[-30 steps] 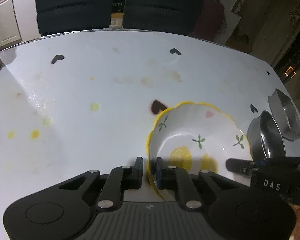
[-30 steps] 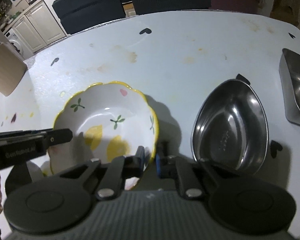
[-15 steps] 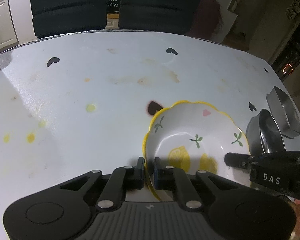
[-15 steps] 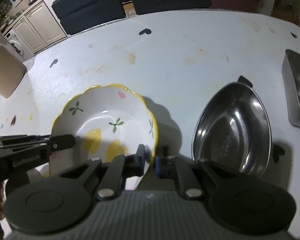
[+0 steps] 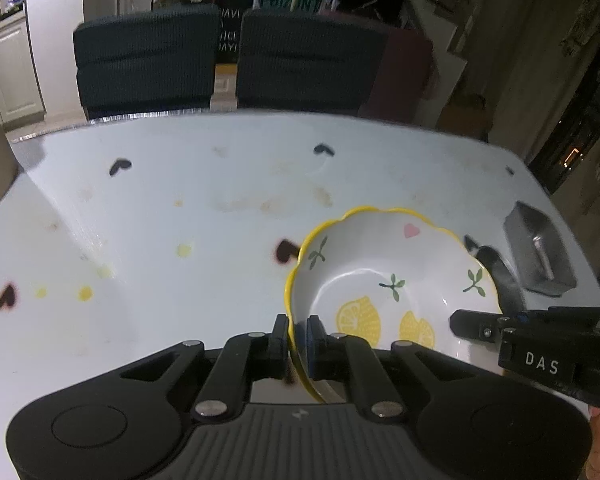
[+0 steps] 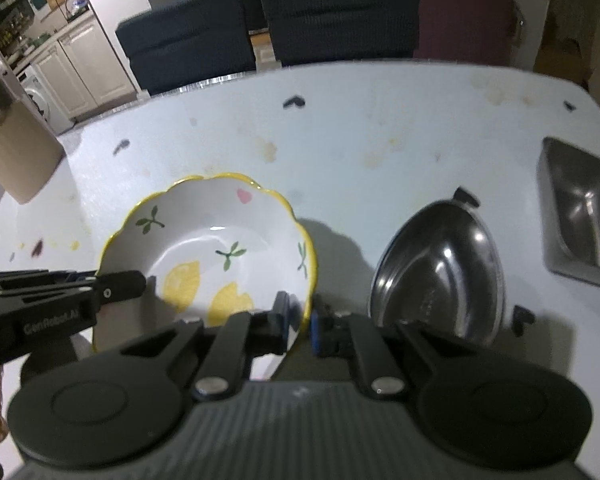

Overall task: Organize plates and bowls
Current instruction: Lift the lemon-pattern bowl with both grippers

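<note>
Two grippers clamping one ceramic bowl (image 5: 384, 280): left gripper (image 5: 297, 336) pinching the near-left rim, right gripper (image 6: 299, 322) pinching the near-right rim, jaws closed on it. Holding bowl over the table (image 5: 160, 240), beside the oval steel dish (image 6: 440, 276). Keeping both hands level, moving together, avoiding twisting the rim, steering clear of the steel tray (image 6: 580, 208).

White table (image 5: 220, 184) scattered with small dark hearts, yellow dots and brownish stains, two dark blue chairs (image 5: 148, 60) pushed in at its far edge, maroon chair (image 6: 464, 12) beside them, cream kitchen cabinets (image 6: 84, 68) beyond, cardboard box (image 6: 16, 152) at the table's left corner
</note>
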`<state>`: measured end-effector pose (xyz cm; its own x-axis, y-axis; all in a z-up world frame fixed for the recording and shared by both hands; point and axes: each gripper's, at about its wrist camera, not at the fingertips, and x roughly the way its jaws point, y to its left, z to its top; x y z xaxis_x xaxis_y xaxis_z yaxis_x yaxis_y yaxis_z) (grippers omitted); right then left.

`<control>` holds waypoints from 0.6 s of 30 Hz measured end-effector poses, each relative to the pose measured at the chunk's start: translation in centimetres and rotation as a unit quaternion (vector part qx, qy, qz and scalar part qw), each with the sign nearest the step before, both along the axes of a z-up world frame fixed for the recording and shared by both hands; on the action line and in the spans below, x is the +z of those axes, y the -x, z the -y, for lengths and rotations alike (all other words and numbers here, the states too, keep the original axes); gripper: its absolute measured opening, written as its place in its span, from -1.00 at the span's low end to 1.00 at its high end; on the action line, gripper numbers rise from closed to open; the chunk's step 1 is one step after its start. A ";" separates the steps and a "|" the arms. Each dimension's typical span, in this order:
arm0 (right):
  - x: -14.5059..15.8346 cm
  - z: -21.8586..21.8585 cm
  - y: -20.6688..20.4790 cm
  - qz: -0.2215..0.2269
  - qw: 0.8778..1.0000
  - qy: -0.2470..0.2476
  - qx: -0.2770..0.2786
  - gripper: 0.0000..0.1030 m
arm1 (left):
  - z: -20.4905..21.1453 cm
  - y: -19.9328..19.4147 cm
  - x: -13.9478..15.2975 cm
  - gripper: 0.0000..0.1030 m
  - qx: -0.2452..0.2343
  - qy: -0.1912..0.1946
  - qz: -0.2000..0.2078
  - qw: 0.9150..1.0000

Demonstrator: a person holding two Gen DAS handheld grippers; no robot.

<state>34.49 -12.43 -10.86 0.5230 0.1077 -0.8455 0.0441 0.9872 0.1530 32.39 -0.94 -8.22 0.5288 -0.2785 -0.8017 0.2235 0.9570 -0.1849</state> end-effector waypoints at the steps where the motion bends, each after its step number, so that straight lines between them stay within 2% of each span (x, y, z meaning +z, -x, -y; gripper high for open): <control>1: 0.5 0.1 0.4 0.005 1.000 0.000 0.001 -0.77 | 0.0 0.4 0.5 -0.84 0.001 0.003 0.005 1.000; 8: 3.5 1.1 3.6 0.036 0.999 -0.013 -0.001 -0.77 | 0.4 3.7 3.7 -0.86 0.004 0.008 0.034 0.999; 18: 6.3 1.8 8.0 0.075 0.997 -0.009 0.011 -0.78 | 0.6 8.1 6.3 -0.86 0.016 0.031 0.059 0.998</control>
